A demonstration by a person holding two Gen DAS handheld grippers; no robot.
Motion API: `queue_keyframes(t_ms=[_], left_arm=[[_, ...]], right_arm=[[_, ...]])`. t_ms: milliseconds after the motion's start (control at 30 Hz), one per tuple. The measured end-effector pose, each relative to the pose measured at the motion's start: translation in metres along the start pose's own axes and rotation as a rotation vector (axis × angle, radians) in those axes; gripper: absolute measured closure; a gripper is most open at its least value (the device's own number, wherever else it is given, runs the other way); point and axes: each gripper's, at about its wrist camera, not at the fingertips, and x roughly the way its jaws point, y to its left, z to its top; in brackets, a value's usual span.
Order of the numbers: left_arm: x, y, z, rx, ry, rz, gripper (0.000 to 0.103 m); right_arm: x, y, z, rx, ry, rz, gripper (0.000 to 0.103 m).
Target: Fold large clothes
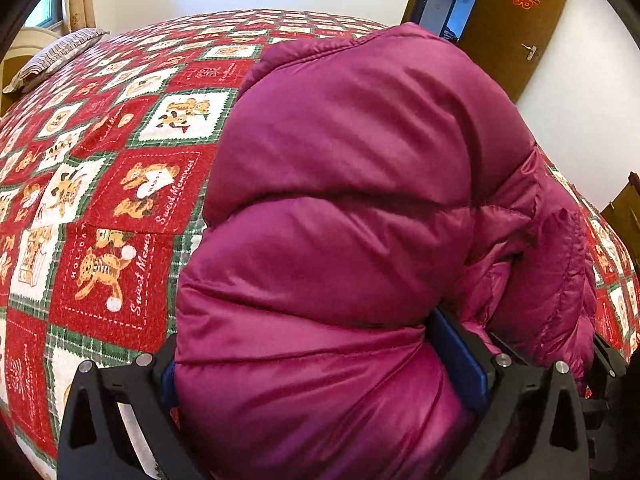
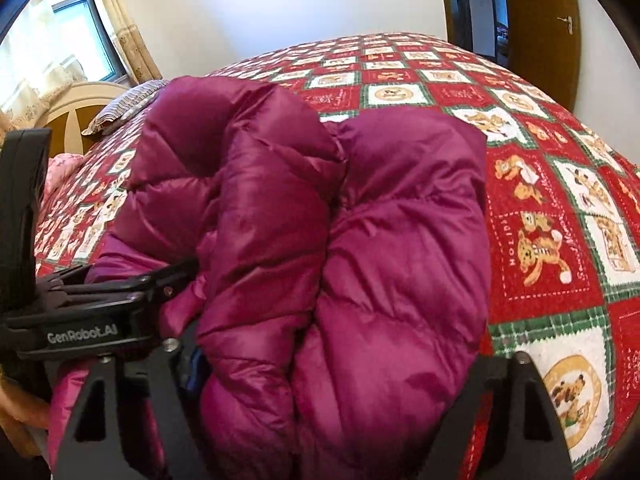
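Note:
A magenta puffer jacket (image 1: 340,200) lies bunched on the bed and fills most of both views. My left gripper (image 1: 316,356) is shut on a thick padded fold of it, with both blue pads (image 1: 460,356) pressed into the fabric. In the right wrist view the jacket (image 2: 380,260) is doubled into two puffy lobes. My right gripper (image 2: 340,360) holds that bulk between its fingers, which stand wide with the padding touching both sides. The left tool's black housing (image 2: 80,332) shows at the left, its fingers reaching into the jacket.
The bed is covered by a red, white and green bear-pattern quilt (image 1: 120,200). A striped pillow (image 1: 52,60) and a cream headboard (image 2: 76,108) are at the far end. A brown door (image 2: 548,32) stands open at the right, and a curtained window (image 2: 60,40) is at the left.

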Motion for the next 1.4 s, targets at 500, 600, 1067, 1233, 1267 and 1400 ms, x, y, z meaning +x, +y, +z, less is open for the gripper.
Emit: queue_keyframes(t_ms=[500, 600, 1067, 1233, 1267, 1400], left_arm=[[-0.037, -0.012, -0.045, 0.078, -0.014, -0.035, 0.014], [-0.042, -0.016, -0.052, 0.081, -0.019, -0.024, 0.015], [-0.081, -0.027, -0.090, 0.057, -0.047, -0.045, 0.033], [-0.095, -0.047, -0.098, 0.071, -0.047, -0.085, 0.039], [-0.099, -0.054, -0.098, 0.075, -0.049, -0.102, 0.041], [-0.114, -0.086, -0.096, 0.108, -0.073, -0.157, 0.043]], right_arm=[[-0.041, 0.015, -0.046, 0.101, 0.009, 0.050, 0.059], [-0.045, 0.016, -0.050, 0.108, 0.005, 0.048, 0.059], [-0.078, 0.014, -0.076, 0.143, -0.004, 0.049, 0.067], [-0.105, 0.009, -0.086, 0.163, -0.040, 0.026, 0.070], [-0.111, 0.007, -0.087, 0.172, -0.051, 0.025, 0.071], [-0.144, -0.013, -0.089, 0.203, -0.118, 0.007, 0.071]])
